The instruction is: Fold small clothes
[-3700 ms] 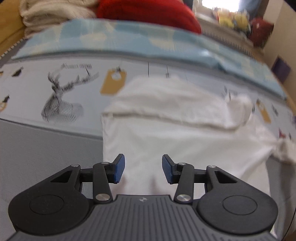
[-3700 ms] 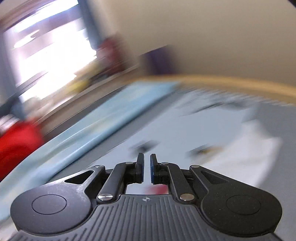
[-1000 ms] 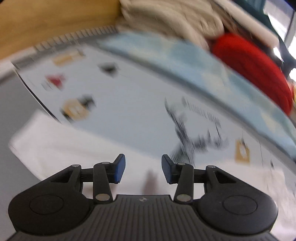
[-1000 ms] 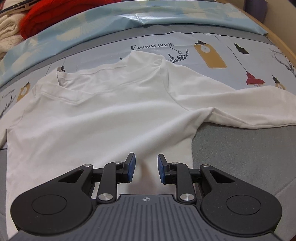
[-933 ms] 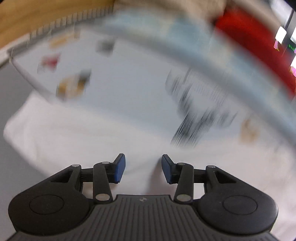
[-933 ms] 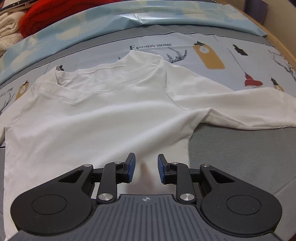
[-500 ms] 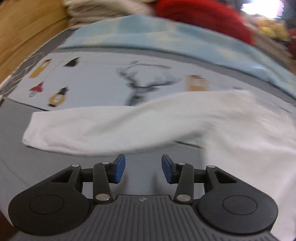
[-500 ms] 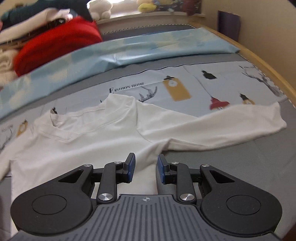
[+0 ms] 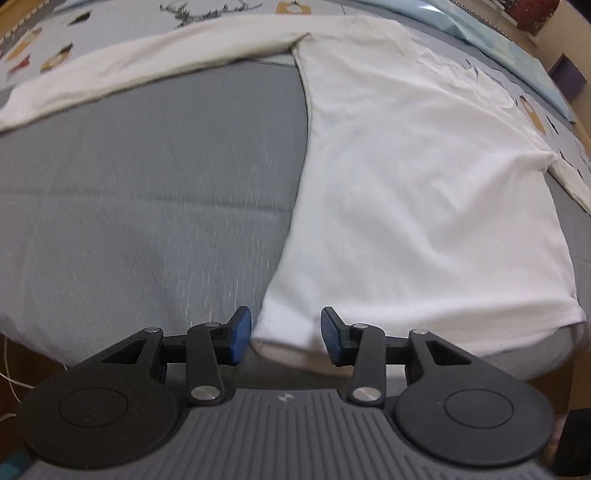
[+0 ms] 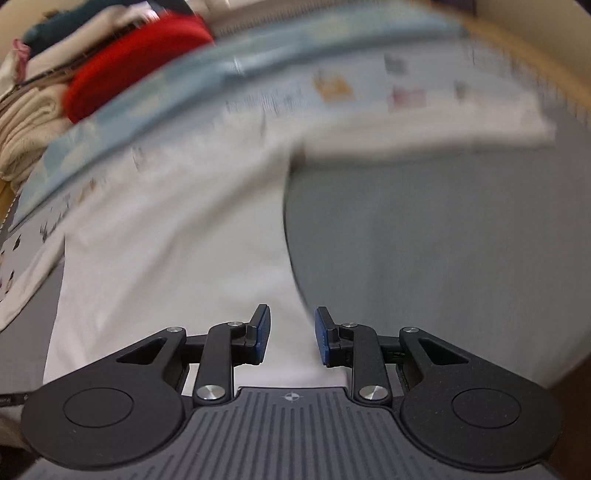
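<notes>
Both grippers hover low over the near edge of the bed with their blue-padded jaws spread apart and nothing held. From its own wrist view, the left gripper point(image 9: 286, 339) frames the near left hem corner of the white long-sleeved shirt point(image 9: 417, 184), the cloth lying between the pads but not pinched. The right gripper point(image 10: 291, 336), seen in a motion-blurred view, sits over the shirt's point(image 10: 177, 236) near right hem corner, where the white edge meets the grey bedcover point(image 10: 424, 258).

Beyond the tools, the shirt lies flat and spread out on the grey bedcover point(image 9: 147, 192), body running away from the hem toward the collar. Its left sleeve point(image 9: 140, 70) stretches out sideways across the boundary between the grey area and a pale printed sheet point(image 9: 110, 18) with deer and tag motifs. Farther back, the right view shows a light blue blanket point(image 10: 184, 85), a red garment point(image 10: 136, 62) and cream folded textiles point(image 10: 26, 125) piled at the far left.
</notes>
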`<state>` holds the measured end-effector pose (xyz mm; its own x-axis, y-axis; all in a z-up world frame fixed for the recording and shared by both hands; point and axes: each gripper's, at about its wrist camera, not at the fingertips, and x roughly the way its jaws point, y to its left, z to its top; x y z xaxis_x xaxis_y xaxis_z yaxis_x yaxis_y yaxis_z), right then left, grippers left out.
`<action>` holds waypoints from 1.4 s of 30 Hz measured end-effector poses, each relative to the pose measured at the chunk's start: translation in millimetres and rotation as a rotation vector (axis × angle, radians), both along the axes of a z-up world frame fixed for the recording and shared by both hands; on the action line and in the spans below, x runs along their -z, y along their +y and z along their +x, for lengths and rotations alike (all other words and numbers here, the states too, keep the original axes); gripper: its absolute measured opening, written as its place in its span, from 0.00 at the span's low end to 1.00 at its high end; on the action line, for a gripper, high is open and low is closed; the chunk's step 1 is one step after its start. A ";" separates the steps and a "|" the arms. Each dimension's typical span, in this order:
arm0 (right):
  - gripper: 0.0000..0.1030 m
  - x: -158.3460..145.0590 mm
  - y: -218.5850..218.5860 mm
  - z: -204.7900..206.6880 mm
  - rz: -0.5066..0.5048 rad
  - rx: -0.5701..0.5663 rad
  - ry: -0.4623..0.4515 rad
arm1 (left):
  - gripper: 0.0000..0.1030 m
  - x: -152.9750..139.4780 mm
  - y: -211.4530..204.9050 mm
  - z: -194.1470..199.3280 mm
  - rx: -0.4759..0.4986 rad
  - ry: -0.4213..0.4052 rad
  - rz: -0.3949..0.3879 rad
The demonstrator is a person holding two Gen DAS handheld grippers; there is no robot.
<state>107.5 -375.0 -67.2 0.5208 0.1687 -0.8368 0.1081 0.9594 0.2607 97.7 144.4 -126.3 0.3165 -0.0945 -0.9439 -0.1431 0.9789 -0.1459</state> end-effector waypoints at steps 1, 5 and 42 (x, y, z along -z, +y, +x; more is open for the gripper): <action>0.27 13.9 -3.3 -3.7 0.008 0.005 0.024 | 0.45 1.1 2.4 -1.1 -0.018 -0.002 -0.001; 0.27 51.1 -16.2 -17.0 0.011 0.071 0.064 | 0.45 12.2 15.5 -1.4 -0.126 0.014 -0.050; 0.08 60.7 7.3 -26.5 -0.013 0.108 0.060 | 0.09 10.1 -11.5 -26.9 -0.166 -0.170 0.105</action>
<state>81.0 -367.8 -127.9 0.4842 0.1036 -0.8688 0.2259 0.9445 0.2386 70.8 132.9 -136.4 0.4746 0.0678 -0.8776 -0.2853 0.9551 -0.0805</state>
